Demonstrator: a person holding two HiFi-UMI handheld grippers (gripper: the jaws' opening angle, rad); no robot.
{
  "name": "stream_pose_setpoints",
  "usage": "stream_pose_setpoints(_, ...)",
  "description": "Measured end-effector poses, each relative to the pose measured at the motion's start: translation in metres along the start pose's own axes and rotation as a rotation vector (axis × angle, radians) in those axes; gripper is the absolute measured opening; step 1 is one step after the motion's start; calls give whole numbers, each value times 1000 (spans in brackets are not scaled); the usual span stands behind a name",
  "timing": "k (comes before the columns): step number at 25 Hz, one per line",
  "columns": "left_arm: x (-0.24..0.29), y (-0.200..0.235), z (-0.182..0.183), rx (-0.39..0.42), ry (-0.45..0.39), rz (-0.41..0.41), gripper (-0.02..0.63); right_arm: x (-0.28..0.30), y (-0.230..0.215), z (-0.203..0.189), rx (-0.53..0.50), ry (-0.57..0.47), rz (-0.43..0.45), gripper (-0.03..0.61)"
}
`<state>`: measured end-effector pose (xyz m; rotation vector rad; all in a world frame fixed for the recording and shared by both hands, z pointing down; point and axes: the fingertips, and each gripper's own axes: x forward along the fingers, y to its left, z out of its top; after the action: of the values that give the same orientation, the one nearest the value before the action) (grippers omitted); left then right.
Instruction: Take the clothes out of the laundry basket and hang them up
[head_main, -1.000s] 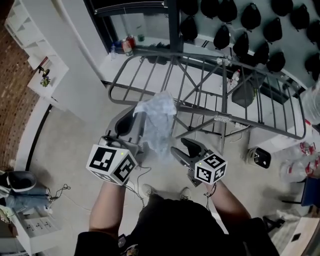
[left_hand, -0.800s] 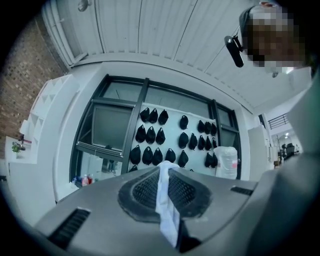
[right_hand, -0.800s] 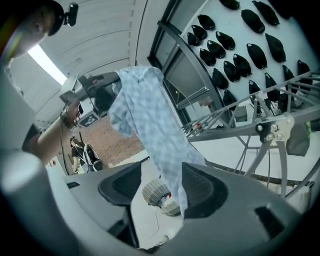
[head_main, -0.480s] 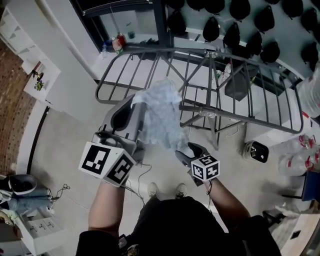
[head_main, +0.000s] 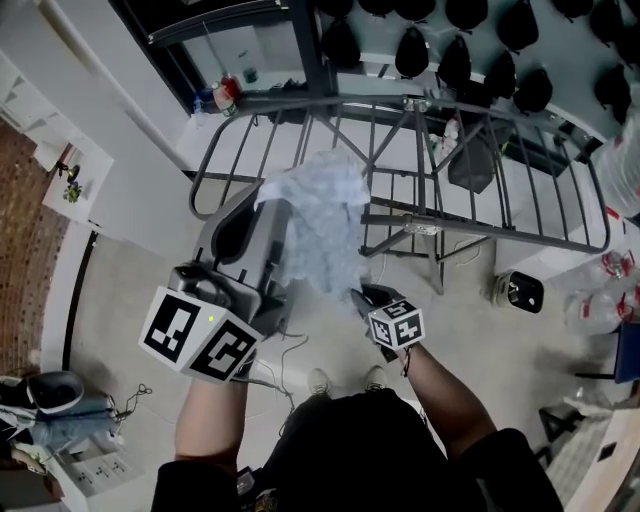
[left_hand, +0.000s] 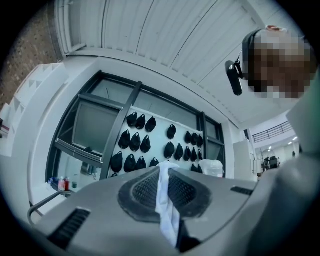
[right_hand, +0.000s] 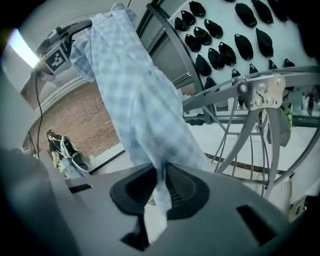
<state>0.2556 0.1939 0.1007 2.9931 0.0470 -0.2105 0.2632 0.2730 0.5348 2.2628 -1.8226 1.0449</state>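
A pale blue checked garment (head_main: 325, 225) was held stretched between the two grippers, clear of the floor and in front of the grey drying rack (head_main: 500, 232). Its upper edge was clamped in the left gripper (head_main: 263, 200), which was raised highest and pointed roughly level. In the left gripper view, the jaws were seen pressed together on a thin white fold of the fabric, which ran up between the two ribbed pads.

From that clamp, the garment was seen hanging down and to the right in the head view, bunched at the top and narrowing towards its lower end. That lower end was taken by the right gripper (head_main: 358, 296), which was held lower and nearer the person's body and was tilted downwards. Its jaws had just been closing. In the right gripper view, they were seen pinched on a narrow twist of the cloth, with a short tail left hanging below the pads and the rest rising up and leftwards towards the other gripper.

The rack's rails were seen behind and to the right of the garment. It could not be told from the head view whether the fabric touched them. Rows of black caps (head_main: 470, 60) were seen on the wall beyond the rack.
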Motion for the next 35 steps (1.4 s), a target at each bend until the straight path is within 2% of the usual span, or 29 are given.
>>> stream_pose_setpoints(1,-2,4,2,4,-4,0,20,2,3,6,-7,-12,-2,32)
stream_pose_setpoints(2,-5,9,4,9,-8,3,20,4,7,11,-16,-22,-7,15)
stream_pose_setpoints(5,-13,27,4,28,-5,26,20,0,11,24,-14,-52,-14,14)
stream_pose_setpoints(9,-23,52,-10,67,42,73,20,-19,16,45,23,-110,-9,12)
stream_pose_setpoints(17,-38,80,-52,46,115,114,20,-85,25,102,51,-282,-11,12)
stream_pose_setpoints(21,-46,91,-74,41,116,105,20,-122,32,130,73,-376,-18,12)
stream_pose_setpoints(24,-51,94,-86,35,129,107,20,-148,43,152,110,-448,4,12)
stream_pose_setpoints(31,-61,84,-103,39,168,98,21,-186,72,182,96,-527,13,12)
stream_pose_setpoints(35,-70,84,-112,33,189,103,21,-208,84,204,110,-608,30,12)
